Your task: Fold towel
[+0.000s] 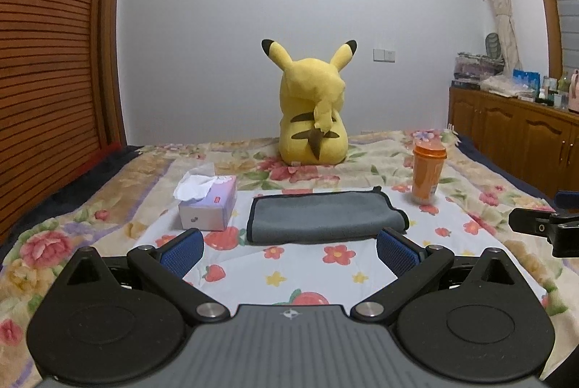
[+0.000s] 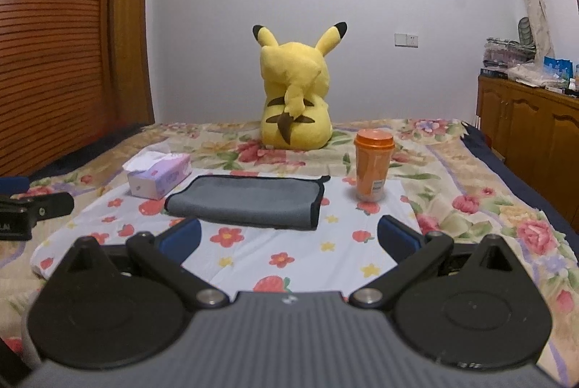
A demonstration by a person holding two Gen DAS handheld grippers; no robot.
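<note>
A grey towel (image 1: pixel 322 218) with black trim lies folded flat on a white flowered cloth (image 1: pixel 289 265) on the bed. It also shows in the right wrist view (image 2: pixel 249 201). My left gripper (image 1: pixel 289 245) is open and empty, held just short of the towel's near edge. My right gripper (image 2: pixel 289 236) is open and empty, also just short of the towel, to its right. The right gripper's side shows at the right edge of the left wrist view (image 1: pixel 542 225). The left gripper shows at the left edge of the right wrist view (image 2: pixel 32 210).
A tissue box (image 1: pixel 208 203) stands left of the towel, also in the right wrist view (image 2: pixel 159 174). An orange cup (image 1: pixel 427 171) (image 2: pixel 372 163) stands to its right. A yellow plush toy (image 1: pixel 313 113) sits behind. A wooden cabinet (image 1: pixel 514 135) lines the right wall, a slatted wardrobe (image 1: pixel 47 62) the left.
</note>
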